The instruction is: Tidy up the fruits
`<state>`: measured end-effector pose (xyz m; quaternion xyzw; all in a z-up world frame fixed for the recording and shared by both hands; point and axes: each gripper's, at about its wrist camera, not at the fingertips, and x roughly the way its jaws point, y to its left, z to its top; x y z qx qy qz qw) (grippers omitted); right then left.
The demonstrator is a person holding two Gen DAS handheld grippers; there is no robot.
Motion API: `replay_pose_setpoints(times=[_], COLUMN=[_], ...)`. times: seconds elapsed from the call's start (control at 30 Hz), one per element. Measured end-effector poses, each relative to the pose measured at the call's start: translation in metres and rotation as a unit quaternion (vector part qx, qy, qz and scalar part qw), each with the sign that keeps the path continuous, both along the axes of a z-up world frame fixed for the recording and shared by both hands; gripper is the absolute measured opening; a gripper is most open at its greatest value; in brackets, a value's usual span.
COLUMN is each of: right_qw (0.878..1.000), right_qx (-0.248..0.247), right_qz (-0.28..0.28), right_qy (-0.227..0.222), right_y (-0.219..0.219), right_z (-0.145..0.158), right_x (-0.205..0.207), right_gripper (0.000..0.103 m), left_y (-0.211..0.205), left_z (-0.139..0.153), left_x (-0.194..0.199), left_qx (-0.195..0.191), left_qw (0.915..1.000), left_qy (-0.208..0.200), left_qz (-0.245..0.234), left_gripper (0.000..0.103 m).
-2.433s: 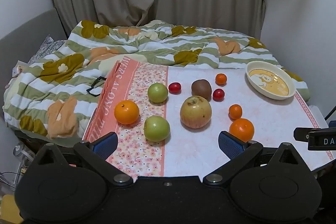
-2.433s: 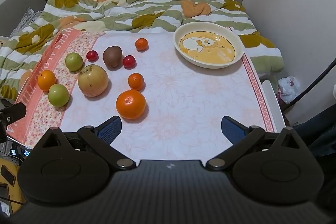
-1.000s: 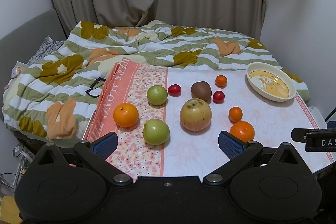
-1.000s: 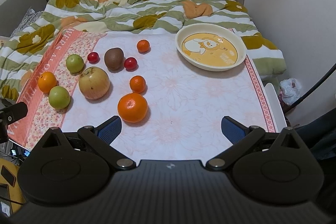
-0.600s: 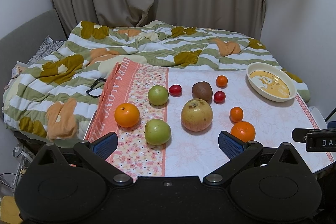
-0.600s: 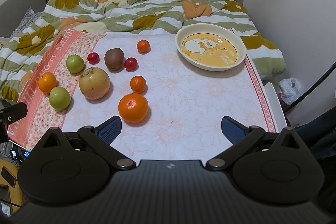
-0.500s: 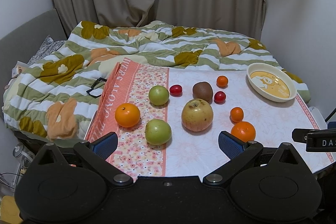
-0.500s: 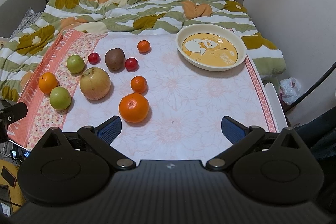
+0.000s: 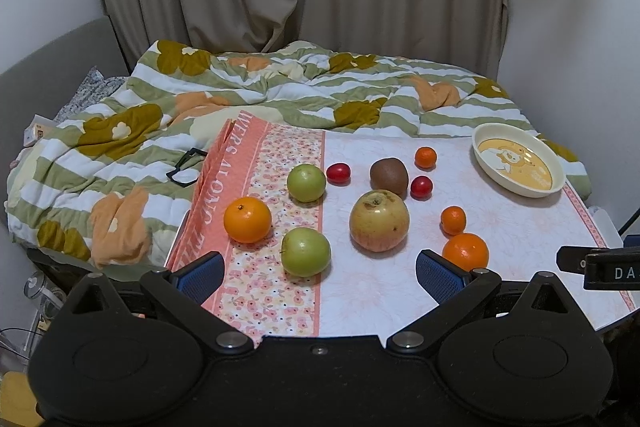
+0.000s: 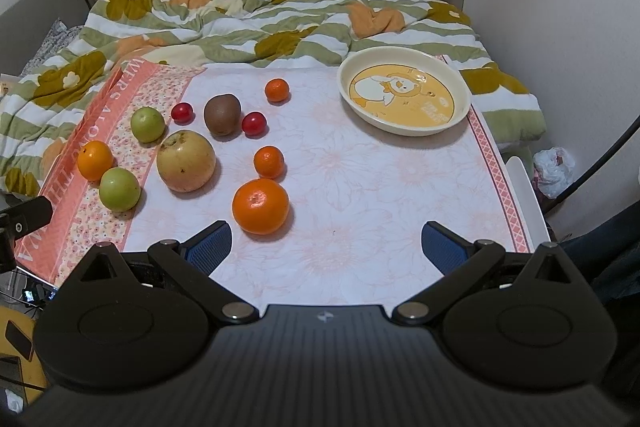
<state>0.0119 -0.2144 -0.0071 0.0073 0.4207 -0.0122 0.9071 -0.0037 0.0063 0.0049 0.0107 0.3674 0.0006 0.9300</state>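
Fruit lies loose on a floral tablecloth (image 10: 360, 187). A big yellow apple (image 10: 186, 161), a kiwi (image 10: 222, 114), two cherry tomatoes, two green apples (image 10: 119, 189), two large oranges (image 10: 261, 205) and two small mandarins (image 10: 269, 161) sit on the left half. An empty cream plate with a duck picture (image 10: 404, 91) stands at the far right. My left gripper (image 9: 320, 273) is open and empty, just short of the near green apple (image 9: 305, 251). My right gripper (image 10: 326, 247) is open and empty, with the large orange just ahead of its left finger.
A bed with a striped flower quilt (image 9: 280, 95) lies behind and left of the table. Black glasses (image 9: 186, 169) rest on the quilt by the table's left edge. Curtains and a wall stand behind. A white plastic bag (image 10: 554, 167) lies on the floor at right.
Both views have shifted only slightly; the fruit sits a little further right in them. Nothing on the table has moved and both grippers stay open.
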Motion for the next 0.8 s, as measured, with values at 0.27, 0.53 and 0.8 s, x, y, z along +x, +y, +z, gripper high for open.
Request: replay_pose_setpoints(times=[0.27,0.53,0.8], right_qw=[1.000,1.000,1.000], right_qx=[0.014,0.019,0.007], right_qz=[-0.001,-0.004,0.013], right_qy=[0.005,0.000,-0.010], right_y=[0.006,0.009,0.016], right_z=[-0.002,-0.025,-0.069], right_x=[0.001,0.009,0.020], right_gripper=[0.103,0.103,0.103], left_y=[0.005,0.018,0.023], left_z=[-0.001,-0.028,-0.068], left_x=[0.011,0.029,0.053], left_qx=[0.012,0.025,0.041], left_qw=[0.9999,0.9996,0.9990], left_qy=[0.011,0.012,0.003], left_qz=[-0.004,-0.012,-0.019], left_gripper=[0.103,0.103,0.103])
